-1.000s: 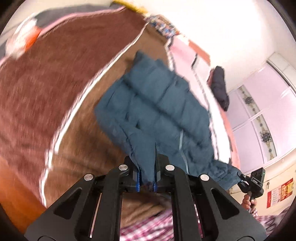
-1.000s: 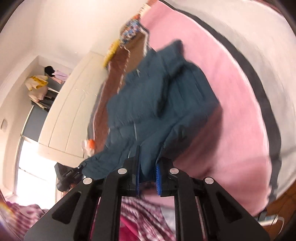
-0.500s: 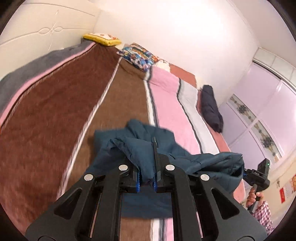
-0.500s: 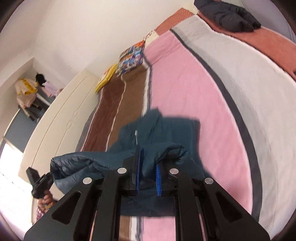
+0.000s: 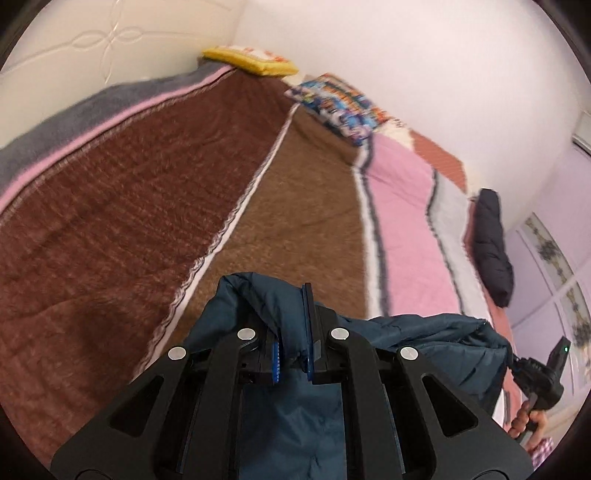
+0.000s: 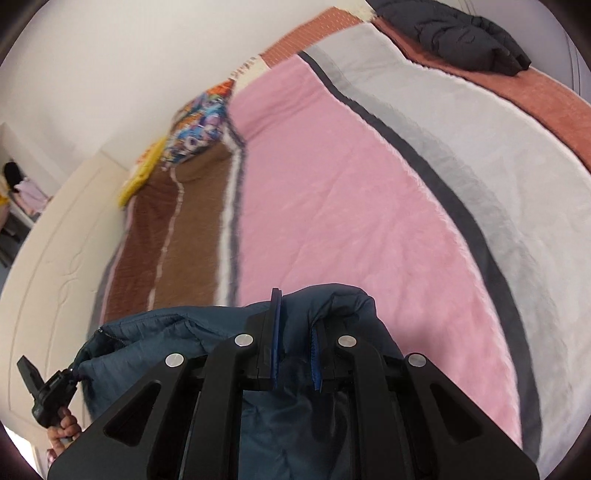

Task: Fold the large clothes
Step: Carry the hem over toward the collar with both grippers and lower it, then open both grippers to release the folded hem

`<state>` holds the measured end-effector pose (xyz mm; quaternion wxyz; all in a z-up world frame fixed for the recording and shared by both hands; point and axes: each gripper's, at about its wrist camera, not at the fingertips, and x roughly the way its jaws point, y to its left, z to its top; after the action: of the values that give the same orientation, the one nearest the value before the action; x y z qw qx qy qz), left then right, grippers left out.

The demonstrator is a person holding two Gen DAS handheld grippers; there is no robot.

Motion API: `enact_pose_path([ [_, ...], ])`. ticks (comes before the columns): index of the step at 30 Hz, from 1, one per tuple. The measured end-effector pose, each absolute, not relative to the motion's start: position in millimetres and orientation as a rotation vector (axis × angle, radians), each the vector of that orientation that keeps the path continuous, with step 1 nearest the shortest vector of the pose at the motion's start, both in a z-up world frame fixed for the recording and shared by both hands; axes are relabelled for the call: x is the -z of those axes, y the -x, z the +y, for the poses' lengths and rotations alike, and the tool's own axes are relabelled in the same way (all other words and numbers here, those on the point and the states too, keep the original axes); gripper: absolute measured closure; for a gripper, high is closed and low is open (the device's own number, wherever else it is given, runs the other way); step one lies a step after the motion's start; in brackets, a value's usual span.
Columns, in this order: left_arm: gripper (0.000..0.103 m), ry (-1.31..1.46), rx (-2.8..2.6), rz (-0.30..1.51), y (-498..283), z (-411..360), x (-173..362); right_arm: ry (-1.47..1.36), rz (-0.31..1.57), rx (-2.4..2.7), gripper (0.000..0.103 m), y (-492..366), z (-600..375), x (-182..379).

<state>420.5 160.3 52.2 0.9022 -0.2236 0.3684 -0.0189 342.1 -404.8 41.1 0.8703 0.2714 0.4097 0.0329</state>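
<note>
Garment: teal puffer jacket (image 5: 291, 424), bunched and lifted at the near edge of the bed (image 5: 110, 206), spanning between both grippers.
Left gripper: left gripper (image 5: 293, 356) is clenched on a thick fold of the jacket, with quilted fabric bulging over the jaws toward 12 o'clock.
Right gripper: right gripper (image 6: 295, 360) is likewise pinched onto a padded edge of the jacket (image 6: 295, 435); it also shows at 4 o'clock in the left wrist view, holding the far end of the same fabric.
Span: the cloth between the two holds sags in a soft ridge rather than pulling taut.
Bed: striped blanket in brown, pink and grey runs away toward 12 o'clock, bare of clothing in its middle.
Handling: the jacket looks light but bulky; its fill is springy and the shell seems smooth, so folds will likely puff open and thin pinches may slip.
Hold advice: seams, hem corners or shoulder edges look the firmest places to take hold, with a deep bite of fabric.
Other items: dark jacket (image 6: 458, 27) lies at the far corner, around 1 o'clock; patterned pillow (image 5: 336, 107) and yellow pillow (image 5: 251, 61) sit by the wall.
</note>
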Motion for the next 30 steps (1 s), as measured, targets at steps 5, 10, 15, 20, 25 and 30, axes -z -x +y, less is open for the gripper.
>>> enact_pose_path([
  [5,0.093,0.457,-0.015,0.81,-464,158,-6,-0.545,0.902,-0.025,0.089,-388,-398,3],
  [10,0.091,0.455,-0.046,0.876,-484,158,37,-0.55,0.955,-0.003,0.089,-402,-395,44],
  [15,0.088,0.462,-0.056,0.92,-488,156,58,-0.559,1.015,-0.016,0.088,-403,-391,67],
  [20,0.083,0.531,-0.025,0.889,-480,162,43,-0.736,1.019,-0.084,0.075,-401,-413,53],
  [25,0.064,0.703,0.045,0.819,-471,176,17,-0.803,0.93,-0.17,0.035,-387,-426,15],
  [30,0.053,0.674,0.001,0.727,-457,177,-5,-0.751,0.835,-0.154,0.025,-369,-425,-11],
])
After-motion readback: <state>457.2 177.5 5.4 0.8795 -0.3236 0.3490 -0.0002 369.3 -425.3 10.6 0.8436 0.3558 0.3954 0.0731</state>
